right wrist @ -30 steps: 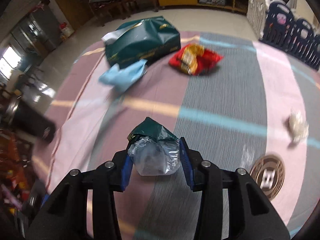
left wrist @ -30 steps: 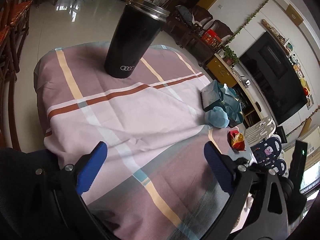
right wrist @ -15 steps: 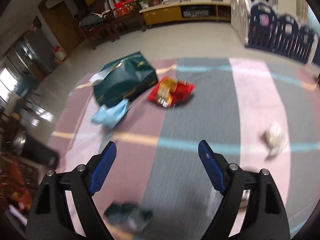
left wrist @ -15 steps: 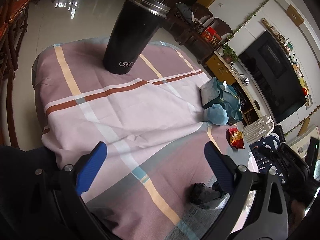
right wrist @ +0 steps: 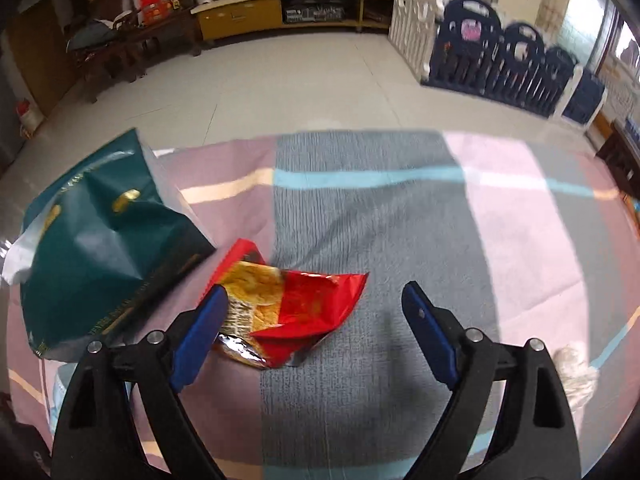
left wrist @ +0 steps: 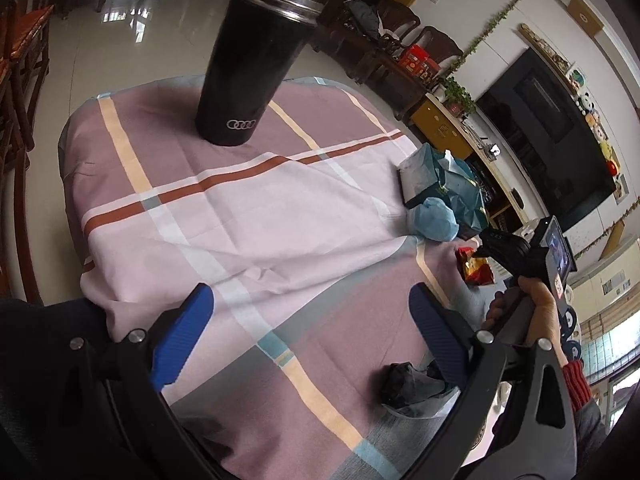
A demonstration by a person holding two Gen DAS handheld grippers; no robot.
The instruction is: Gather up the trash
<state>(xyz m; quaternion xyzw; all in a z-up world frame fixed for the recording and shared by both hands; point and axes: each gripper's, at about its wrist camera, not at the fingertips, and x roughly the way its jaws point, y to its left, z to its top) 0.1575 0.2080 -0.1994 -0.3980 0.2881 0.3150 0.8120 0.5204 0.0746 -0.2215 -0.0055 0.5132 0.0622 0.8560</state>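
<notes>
Two jaws of our right hand-held gripper (right wrist: 312, 312) are opening, nothing pinched, astride the red snack wrapper (right wrist: 292, 312) beside the green bag (right wrist: 104, 264), ready to grab it

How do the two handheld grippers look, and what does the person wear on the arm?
Both the left gripper and the right gripper have black, triangular-framed arms with silver pivot bolts and ribbed blue pads on the fingers. In the left wrist view, the right hand grips a dark handle below a small lit screen; its sleeve has a red knitted cuff.
</notes>
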